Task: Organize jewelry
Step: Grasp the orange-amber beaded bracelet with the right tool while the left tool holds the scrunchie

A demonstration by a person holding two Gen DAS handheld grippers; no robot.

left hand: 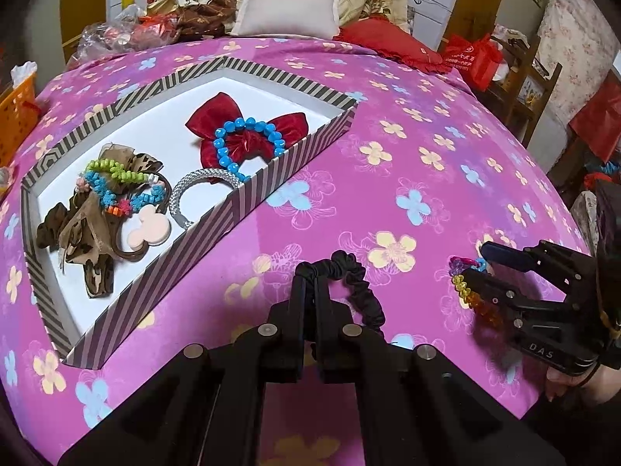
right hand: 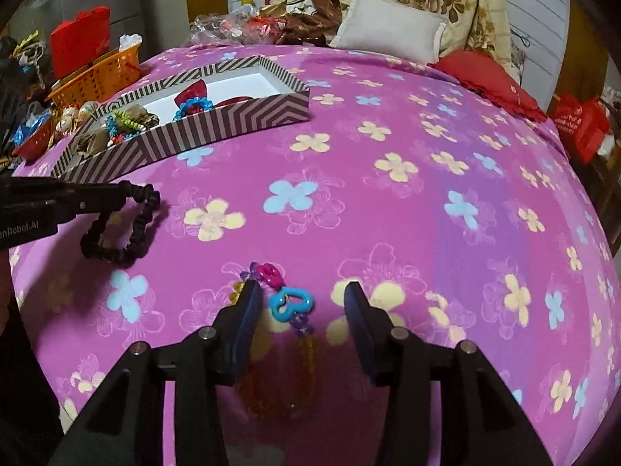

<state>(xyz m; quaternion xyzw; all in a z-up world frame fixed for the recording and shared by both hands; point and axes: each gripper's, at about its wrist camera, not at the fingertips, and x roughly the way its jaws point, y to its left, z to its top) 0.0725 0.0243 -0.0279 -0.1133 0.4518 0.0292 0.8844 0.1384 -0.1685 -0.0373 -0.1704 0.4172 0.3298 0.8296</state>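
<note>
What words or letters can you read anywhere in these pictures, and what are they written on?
"D A S": white letters on the black body of the right hand-held gripper.
"enRobot.AI": white letters, cut off at the picture's edge, on the black body of the left hand-held gripper.
Red shopping bag beside the bed: light print, too small and blurred to read.
Nothing else is readable.

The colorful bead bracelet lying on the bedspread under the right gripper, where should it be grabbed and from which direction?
Grip the bead bracelet across the strand just behind its blue heart charm, coming straight down from above. It lies flat on the bedspread, and the open right gripper already straddles that end, so closing there probably catches it.
</note>
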